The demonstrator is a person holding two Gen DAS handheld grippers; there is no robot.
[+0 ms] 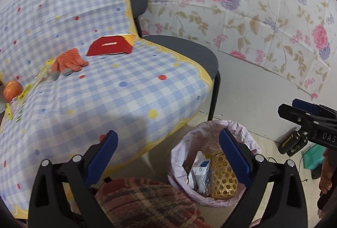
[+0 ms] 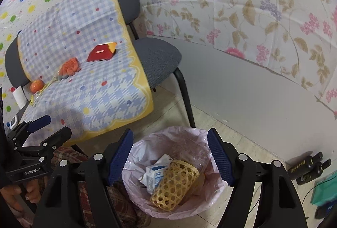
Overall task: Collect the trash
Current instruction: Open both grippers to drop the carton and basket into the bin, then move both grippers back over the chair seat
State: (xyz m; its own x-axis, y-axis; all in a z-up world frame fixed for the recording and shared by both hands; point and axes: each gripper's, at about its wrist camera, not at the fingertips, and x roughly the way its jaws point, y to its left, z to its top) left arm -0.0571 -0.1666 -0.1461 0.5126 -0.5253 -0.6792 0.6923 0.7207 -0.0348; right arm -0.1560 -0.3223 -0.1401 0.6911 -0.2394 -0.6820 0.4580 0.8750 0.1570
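Right wrist view: pink-lined trash bin (image 2: 172, 173) contains a woven basket (image 2: 174, 183) and crumpled white packaging (image 2: 154, 173); both the right hand-held gripper (image 2: 169, 157) and the left hand-held gripper (image 1: 168, 156) are released, holding nothing.

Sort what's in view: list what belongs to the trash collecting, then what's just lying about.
Belongs to the job:
trash bin
woven basket in it
crumpled packet in it
clear wrapper on the chairs

Lying about, as far as I can judge:
orange glove
red box
apple
dark bottles

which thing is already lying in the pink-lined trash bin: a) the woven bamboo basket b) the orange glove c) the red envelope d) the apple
a: the woven bamboo basket lies inside the trash bin beside a white and blue wrapper, while the other three sit on the checked cloth over the chairs.
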